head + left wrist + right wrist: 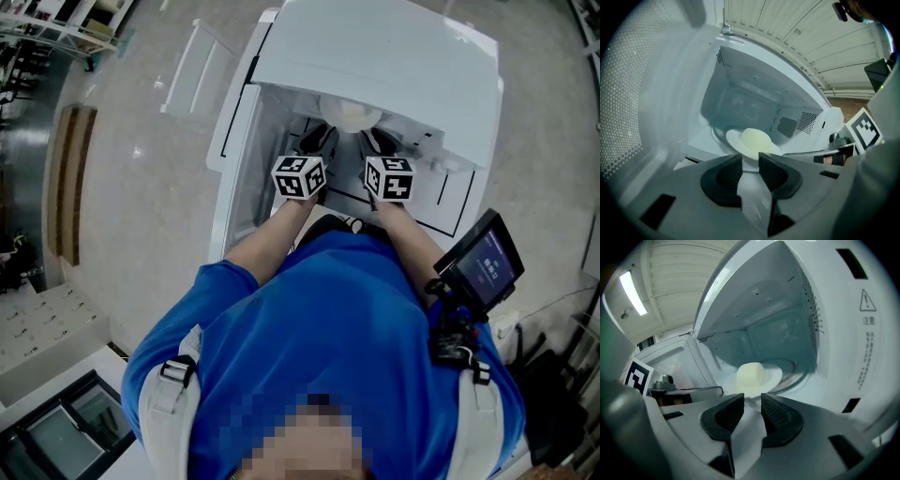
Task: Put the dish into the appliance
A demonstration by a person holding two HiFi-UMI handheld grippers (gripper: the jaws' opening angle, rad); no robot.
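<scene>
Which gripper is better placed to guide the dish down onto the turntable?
Right, marginally. Both the left gripper and right gripper clamp the dish rim, but the right gripper view shows the turntable ring plainly beside the dish.

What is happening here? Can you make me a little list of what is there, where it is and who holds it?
appliance: white microwave oven
door: swung open
dish: white plate, in the oven's opening
food: one pale rounded lump on the plate; what kind is unclear
left gripper: jaws closed on the plate's rim
right gripper: jaws closed on the rim at the other side
resting or lifted: cannot tell whether the plate touches the oven floor
</scene>
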